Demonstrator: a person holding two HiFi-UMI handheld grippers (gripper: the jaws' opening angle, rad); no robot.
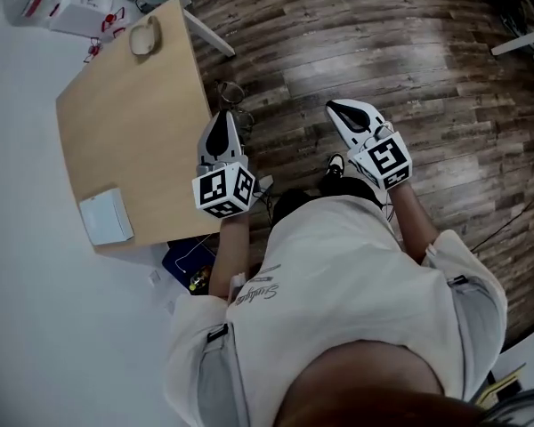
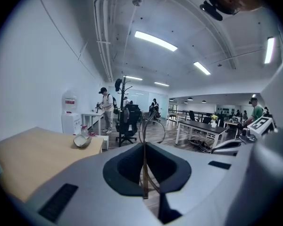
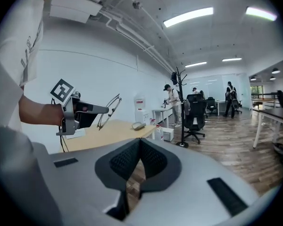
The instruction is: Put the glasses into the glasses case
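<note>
The left gripper (image 1: 221,124) was clamped on one temple of the thin wire-rimmed glasses (image 1: 232,96), off the light wooden table (image 1: 125,132). The open pale glasses case (image 1: 144,36) lay at eleven o'clock, well apart. The right gripper (image 1: 343,110) was closed, empty. The thin single-arm hold might have let the frame swivel or drop.

The wooden table (image 1: 125,140) carries an open glasses case (image 1: 144,36) and a white box (image 1: 106,216).

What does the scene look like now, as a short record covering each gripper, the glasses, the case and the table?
left gripper: shut on the glasses' temple, beside the table's edge
right gripper: shut, empty, over the floor
glasses: held in the air
glasses case: at the table's far end, apart from both grippers
table: wooden, also bears a white box
</note>
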